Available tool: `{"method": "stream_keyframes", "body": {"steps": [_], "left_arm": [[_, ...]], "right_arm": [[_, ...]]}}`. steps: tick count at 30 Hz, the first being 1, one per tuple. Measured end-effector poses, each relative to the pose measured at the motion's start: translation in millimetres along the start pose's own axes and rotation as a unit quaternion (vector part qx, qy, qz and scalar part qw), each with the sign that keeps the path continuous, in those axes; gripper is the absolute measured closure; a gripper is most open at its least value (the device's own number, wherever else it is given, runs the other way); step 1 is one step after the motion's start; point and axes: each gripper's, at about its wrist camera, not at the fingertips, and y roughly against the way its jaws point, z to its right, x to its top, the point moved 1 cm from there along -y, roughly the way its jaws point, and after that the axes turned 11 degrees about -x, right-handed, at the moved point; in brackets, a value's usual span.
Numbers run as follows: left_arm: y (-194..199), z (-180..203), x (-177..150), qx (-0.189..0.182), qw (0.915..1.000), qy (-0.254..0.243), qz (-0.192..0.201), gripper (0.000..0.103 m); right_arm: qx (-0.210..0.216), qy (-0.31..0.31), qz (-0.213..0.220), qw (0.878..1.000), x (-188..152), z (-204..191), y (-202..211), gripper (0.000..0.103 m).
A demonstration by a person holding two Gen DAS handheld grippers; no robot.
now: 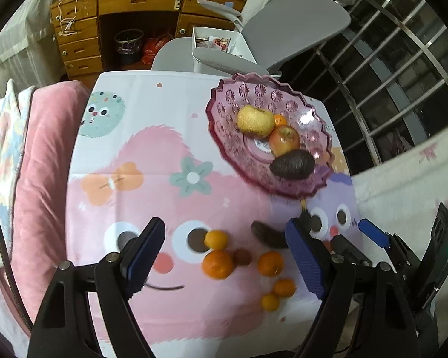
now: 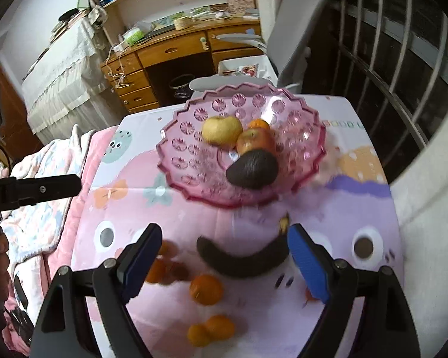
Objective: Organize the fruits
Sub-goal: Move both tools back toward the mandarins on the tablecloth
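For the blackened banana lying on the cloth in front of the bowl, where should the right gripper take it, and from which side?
Judging from the right wrist view, grip the dark banana across its thick middle, coming down from above with the open right gripper straddling its narrow width. It lies flat and curved, ends bending up toward the pink bowl; its stem end is thinner and nearly under one finger.

Left wrist camera sits low over the near edge of the cartoon tablecloth point(image 1: 152, 155), looking forward and down along its own spread fingers, with the pink fruit bowl point(image 1: 224, 149) off at one o'clock. The right gripper point(image 1: 370, 232) pokes in at four o'clock. Right wrist camera looks the same way from further right and nearer: the pink fruit bowl point(image 2: 188, 155) fills twelve o'clock. Both views share the bowl, the loose oranges point(image 2: 206, 288), the dark banana point(image 2: 242, 264), the wooden desk point(image 1: 83, 29) and the grey chair point(image 1: 292, 24) beyond.
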Motion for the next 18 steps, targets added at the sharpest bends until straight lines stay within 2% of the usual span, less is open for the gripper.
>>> {"method": "stream_keyframes", "body": {"steps": [10, 18], "left_arm": [[22.3, -25.0, -44.6, 0.011, 0.9984, -0.048, -0.028, 0.021], [24.7, -32.4, -65.2, 0.003, 0.9945, -0.093, -0.048, 0.021]], "right_arm": [[-0.017, -0.092, -0.025, 0.995, -65.8, -5.8, 25.8, 0.016], [-0.027, -0.133, -0.062, 0.989, -110.2, -13.0, 28.1, 0.016]]}}
